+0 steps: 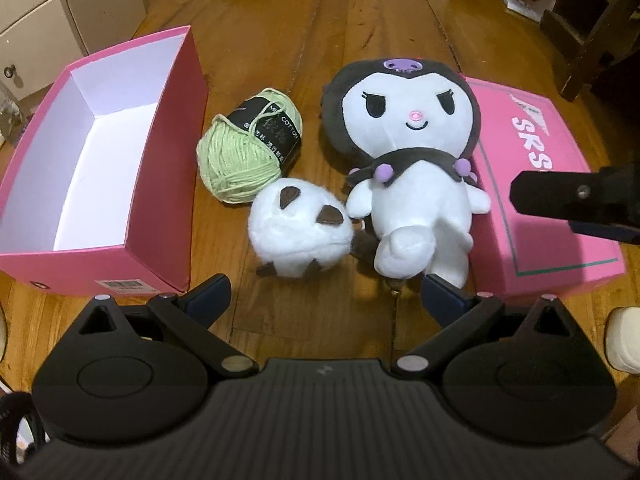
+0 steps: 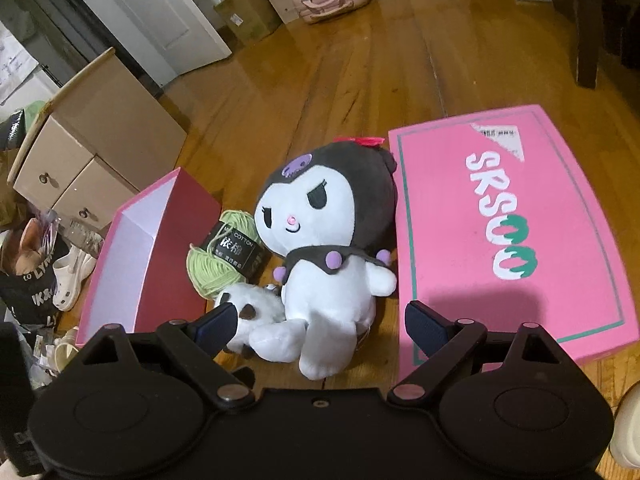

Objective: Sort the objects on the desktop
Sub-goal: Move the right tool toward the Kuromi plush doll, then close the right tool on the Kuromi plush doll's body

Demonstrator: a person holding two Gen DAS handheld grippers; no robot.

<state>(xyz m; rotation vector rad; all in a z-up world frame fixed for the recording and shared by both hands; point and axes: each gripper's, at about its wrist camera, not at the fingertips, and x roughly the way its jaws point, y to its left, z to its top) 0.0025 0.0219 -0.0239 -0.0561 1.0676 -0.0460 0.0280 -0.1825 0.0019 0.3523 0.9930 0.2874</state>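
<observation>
A black-and-white plush doll [image 1: 408, 152] [image 2: 332, 248] sits on the wood floor against a pink box lid [image 1: 544, 184] [image 2: 504, 220]. A small white fluffy plush [image 1: 300, 232] [image 2: 252, 312] lies in front of a green yarn ball [image 1: 248, 148] [image 2: 224, 256]. An open pink box [image 1: 160, 184] [image 2: 160, 252] stands on the left, empty. My left gripper [image 1: 324, 296] is open, just short of the small plush. My right gripper [image 2: 320, 326] is open with the doll's legs between its fingers; it also shows at the right edge of the left wrist view [image 1: 576, 196].
Cardboard drawers [image 2: 80, 168] and bags with shoes [image 2: 40, 276] crowd the left. A pink case [image 2: 332, 0] and cartons stand far back. Dark furniture legs [image 1: 592, 40] [image 2: 588, 32] stand at the far right.
</observation>
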